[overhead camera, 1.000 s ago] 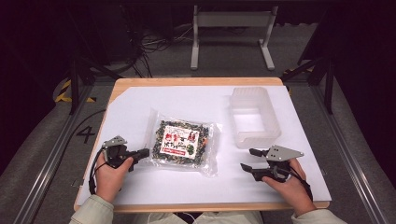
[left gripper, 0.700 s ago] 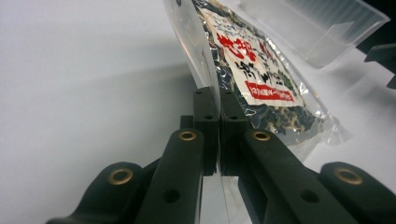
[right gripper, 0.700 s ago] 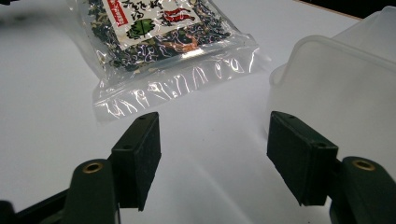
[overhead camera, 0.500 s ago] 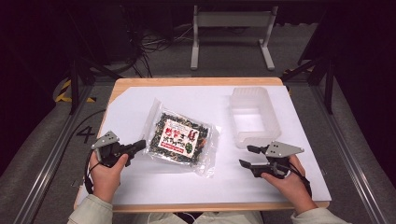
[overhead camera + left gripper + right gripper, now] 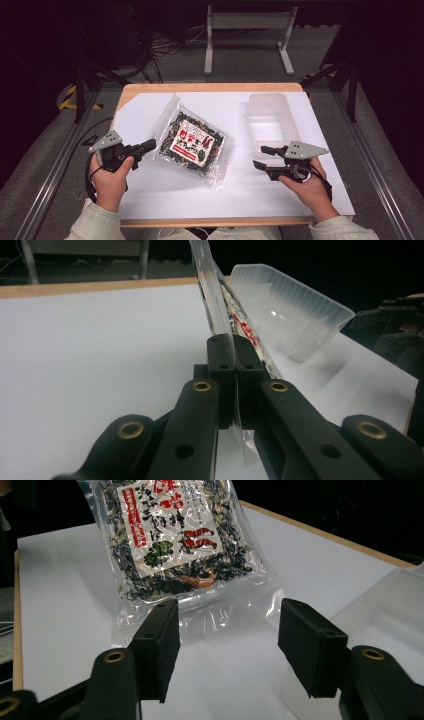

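Bag of dried seaweed (image 5: 192, 145) near table (image 5: 150, 87) centre, long axis running 11 to 5 o'clock, red-and-white label with unreadable script. Your left gripper (image 5: 148, 146) pinches its 9 o'clock edge. Your right gripper (image 5: 262, 157) at 3 o'clock, jaws spread, just been closing, nothing between them.

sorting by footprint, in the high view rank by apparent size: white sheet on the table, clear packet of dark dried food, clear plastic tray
1. White sheet, largest.
2. Clear packet of dark dried food and clear plastic tray look alike; the packet's lifted edge sits nearer the camera, so unranked.
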`<state>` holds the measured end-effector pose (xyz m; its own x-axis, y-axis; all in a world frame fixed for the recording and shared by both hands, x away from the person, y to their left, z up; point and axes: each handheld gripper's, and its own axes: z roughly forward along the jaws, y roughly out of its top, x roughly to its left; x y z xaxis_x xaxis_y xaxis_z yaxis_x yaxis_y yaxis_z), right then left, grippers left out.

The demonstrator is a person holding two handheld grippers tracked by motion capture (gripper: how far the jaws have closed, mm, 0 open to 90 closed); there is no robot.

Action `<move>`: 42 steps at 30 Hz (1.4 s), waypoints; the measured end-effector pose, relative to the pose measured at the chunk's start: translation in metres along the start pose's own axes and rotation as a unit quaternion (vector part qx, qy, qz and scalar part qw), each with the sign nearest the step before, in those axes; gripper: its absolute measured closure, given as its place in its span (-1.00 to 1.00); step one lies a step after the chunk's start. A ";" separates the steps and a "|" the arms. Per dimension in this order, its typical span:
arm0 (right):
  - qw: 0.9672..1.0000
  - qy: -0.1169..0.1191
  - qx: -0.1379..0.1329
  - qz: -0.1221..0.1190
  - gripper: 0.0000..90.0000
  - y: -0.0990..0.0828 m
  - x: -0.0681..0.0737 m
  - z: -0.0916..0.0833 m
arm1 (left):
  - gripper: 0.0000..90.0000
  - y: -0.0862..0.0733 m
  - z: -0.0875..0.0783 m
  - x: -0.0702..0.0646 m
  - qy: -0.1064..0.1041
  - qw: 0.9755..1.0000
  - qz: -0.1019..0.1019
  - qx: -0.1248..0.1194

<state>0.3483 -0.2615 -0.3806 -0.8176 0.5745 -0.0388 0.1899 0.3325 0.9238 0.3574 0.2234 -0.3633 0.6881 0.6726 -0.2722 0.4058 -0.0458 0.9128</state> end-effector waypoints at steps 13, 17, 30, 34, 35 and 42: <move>0.999 0.006 -0.027 -0.016 -0.06 0.031 0.002 0.001 | 0.99 0.041 -0.014 -0.040 -0.034 0.997 0.060 -0.032; 0.999 0.011 -0.034 -0.017 -0.05 0.038 0.003 0.004 | 0.99 0.051 -0.015 -0.046 -0.045 0.996 0.073 -0.039; 0.997 0.041 -0.062 -0.002 -0.23 0.062 0.001 0.028 | 0.99 0.060 -0.019 -0.045 -0.065 0.992 0.090 -0.054; 0.997 0.041 -0.058 -0.004 -0.33 0.067 -0.001 0.037 | 0.99 0.061 -0.019 -0.044 -0.067 0.992 0.095 -0.054; 0.998 0.042 -0.056 -0.004 -0.35 0.069 -0.001 0.039 | 0.99 0.061 -0.019 -0.044 -0.065 0.992 0.095 -0.056; 0.998 0.061 -0.033 -0.012 -0.53 0.083 -0.003 0.062 | 0.99 0.064 -0.020 -0.048 -0.068 0.990 0.103 -0.064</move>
<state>0.4006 -0.1891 -0.3274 -0.8821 0.4707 -0.0179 0.1369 0.2925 0.9464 0.3386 0.2033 -0.2857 0.8266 0.5526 -0.1072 0.1747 -0.0708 0.9821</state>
